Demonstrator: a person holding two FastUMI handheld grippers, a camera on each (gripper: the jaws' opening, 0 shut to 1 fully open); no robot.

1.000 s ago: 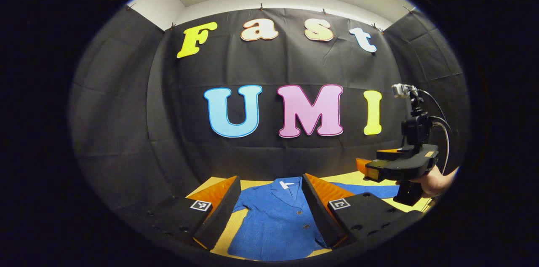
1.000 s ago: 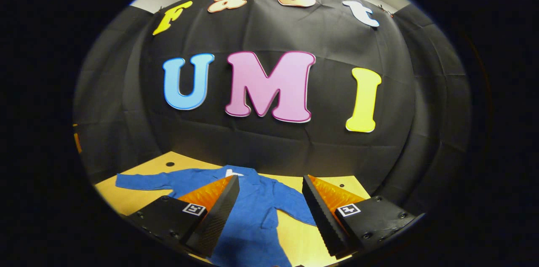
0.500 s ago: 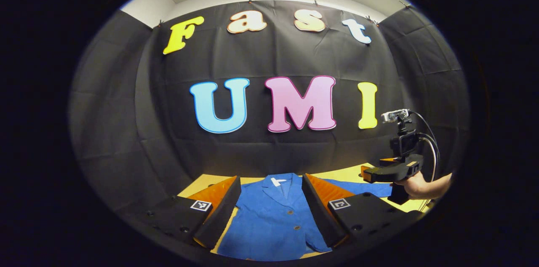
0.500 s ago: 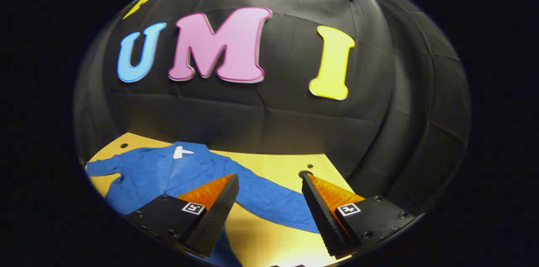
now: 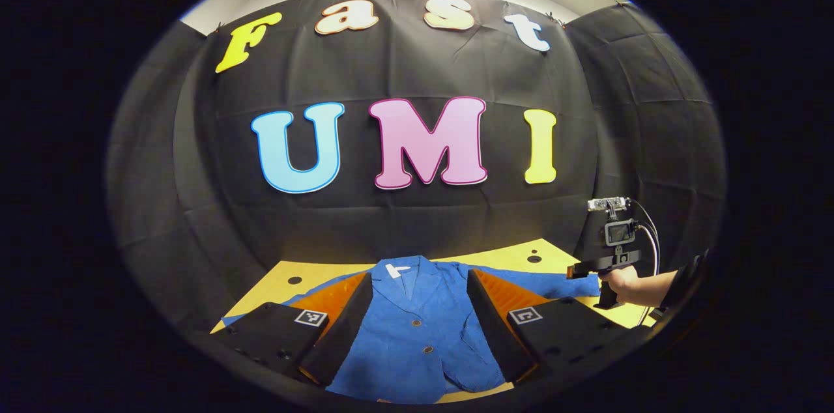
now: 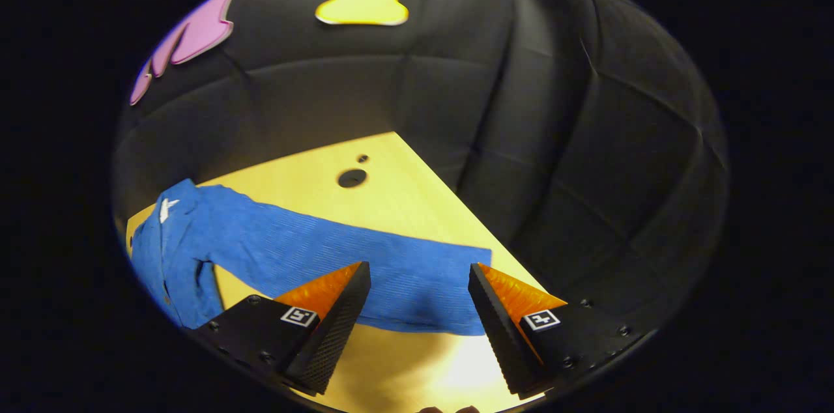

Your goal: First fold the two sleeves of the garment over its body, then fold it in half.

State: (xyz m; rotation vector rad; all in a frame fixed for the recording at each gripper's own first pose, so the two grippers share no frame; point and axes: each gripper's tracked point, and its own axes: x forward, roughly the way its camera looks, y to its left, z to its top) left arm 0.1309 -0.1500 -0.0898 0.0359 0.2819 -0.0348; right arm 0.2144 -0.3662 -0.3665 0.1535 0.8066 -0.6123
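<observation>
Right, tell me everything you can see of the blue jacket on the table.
The blue jacket lies flat, front up, on the yellow table, collar toward the booth wall. It looks like a ribbed or corduroy-like fabric, with lapels, a white tag at the neck and two buttons down the front. Both sleeves are spread outward, unfolded. In the right gripper view, one sleeve stretches across the table, its cuff between the open right gripper fingers; contact cannot be told. The left gripper is open over the body.
</observation>
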